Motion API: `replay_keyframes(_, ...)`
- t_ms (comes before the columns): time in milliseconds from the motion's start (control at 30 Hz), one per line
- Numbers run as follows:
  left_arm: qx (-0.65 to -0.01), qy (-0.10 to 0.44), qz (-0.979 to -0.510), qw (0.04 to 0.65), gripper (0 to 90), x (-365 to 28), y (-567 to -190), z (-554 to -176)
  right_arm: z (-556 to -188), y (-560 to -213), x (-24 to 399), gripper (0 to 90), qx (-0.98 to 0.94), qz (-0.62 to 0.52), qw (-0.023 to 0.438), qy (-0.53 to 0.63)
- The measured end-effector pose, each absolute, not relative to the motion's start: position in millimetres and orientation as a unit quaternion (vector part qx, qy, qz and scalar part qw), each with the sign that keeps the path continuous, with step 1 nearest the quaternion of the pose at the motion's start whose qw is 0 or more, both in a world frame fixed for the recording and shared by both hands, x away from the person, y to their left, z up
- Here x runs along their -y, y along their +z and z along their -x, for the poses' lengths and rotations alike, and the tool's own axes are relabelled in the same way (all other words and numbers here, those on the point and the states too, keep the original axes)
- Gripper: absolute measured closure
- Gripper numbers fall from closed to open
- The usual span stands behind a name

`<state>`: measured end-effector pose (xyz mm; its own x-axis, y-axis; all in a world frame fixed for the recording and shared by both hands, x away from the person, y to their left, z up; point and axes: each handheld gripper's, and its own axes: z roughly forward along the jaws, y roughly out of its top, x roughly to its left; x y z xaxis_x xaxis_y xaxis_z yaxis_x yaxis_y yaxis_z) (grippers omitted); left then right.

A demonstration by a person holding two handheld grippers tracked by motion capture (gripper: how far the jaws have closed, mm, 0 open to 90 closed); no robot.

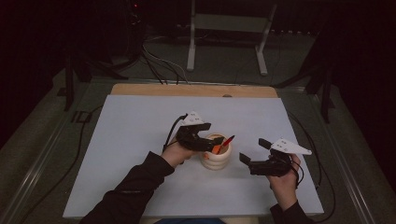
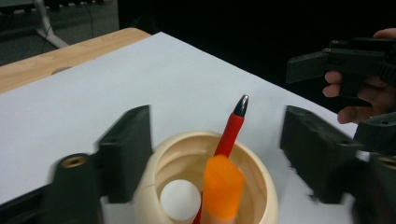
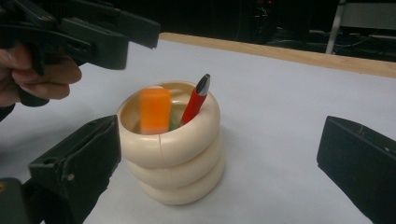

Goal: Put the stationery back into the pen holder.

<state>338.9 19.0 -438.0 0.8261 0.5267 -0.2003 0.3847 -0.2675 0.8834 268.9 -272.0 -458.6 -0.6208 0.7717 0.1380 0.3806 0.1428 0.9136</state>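
A cream ringed cup [image 1: 215,161] stands mid-table on the white sheet. A red pen [image 2: 231,130] leans out of it, tip up. Beside the pen in the cup are an orange marker [image 2: 222,186] and a white round cap [image 2: 180,198]. My left gripper [image 1: 212,140] hovers just over the cup's rim [image 2: 261,182]. It is open, its jaws wide on either side of the cup, touching nothing. My right gripper [image 1: 254,150] is open to the right of the cup [image 3: 173,163], jaws pointed at it. The orange marker [image 3: 155,111] looks slightly blurred.
A white sheet [image 1: 140,140] covers the table, with a wooden edge [image 1: 196,90] at the far side. Cables [image 1: 159,65] and a metal stand [image 1: 224,37] lie on the dark floor beyond. The sheet's right edge [image 1: 317,196] is close to my right hand.
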Motion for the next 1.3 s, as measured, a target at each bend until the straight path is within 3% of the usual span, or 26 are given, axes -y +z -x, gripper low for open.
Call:
replay_keyframes(167,-0.284,0.054,-0.796,0.532,11.4,-24.7,-436.3,-339.0,-268.3,-460.2,272.5,0.0,-0.733,-0.393,0.185,0.523)
replay_keyframes(233,-0.28,0.046,-0.797,0.534,3.5,-26.4,-436.1,-339.4,-268.1,-461.0,272.4,0.0,-0.733,-0.394,0.184,0.523)
replay_keyframes(367,-0.274,0.041,-0.794,0.54,0.8,-33.4,-434.6,-340.0,-268.1,-461.2,272.2,0.0,-0.733,-0.394,0.183,0.523)
replay_keyframes(1300,-0.262,0.079,-0.798,0.537,0.2,-95.5,-416.2,-332.6,-266.0,-464.9,273.5,0.0,-0.736,-0.392,0.175,0.524)
